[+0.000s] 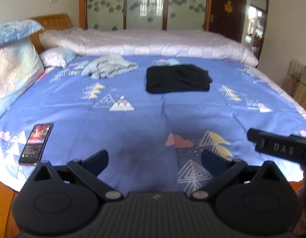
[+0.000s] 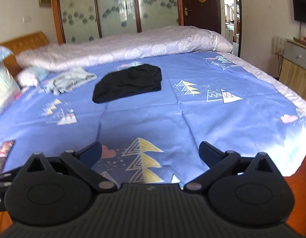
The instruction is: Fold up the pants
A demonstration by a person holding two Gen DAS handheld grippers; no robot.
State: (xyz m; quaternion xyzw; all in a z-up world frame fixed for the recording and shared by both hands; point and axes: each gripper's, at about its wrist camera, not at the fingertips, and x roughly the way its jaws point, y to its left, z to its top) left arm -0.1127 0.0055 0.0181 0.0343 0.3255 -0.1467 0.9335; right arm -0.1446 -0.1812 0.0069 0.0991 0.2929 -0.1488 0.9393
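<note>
The black pants point(image 1: 177, 78) lie on the blue bed sheet point(image 1: 133, 123), near the middle of the bed and toward the far side, already in a compact block with several layers. In my judgement they are soft, light and limp, so any layer that is lifted will sag and slide over the one below. The cloth looks matte, not slippery. I think the best place to take hold is a corner or a straight edge at the near side of the block, pinching all layers together; a grip in the middle would only pull up 1 layer and spoil the shape.

The left claw point(image 1: 153, 158) hovers low over the near edge of the bed, its 2 fingers spread wide, with nothing between them. The right claw point(image 2: 151, 152) is the same: wide apart and empty. Both are well apart from the pants, which lie far ahead of them, a little right of centre in the left view and a little left of centre in the right view.

A grey crumpled garment point(image 1: 110, 67) lies to the left of the pants, near the pillows point(image 1: 16, 67). A phone point(image 1: 36, 144) rests on the sheet at the near left.
</note>
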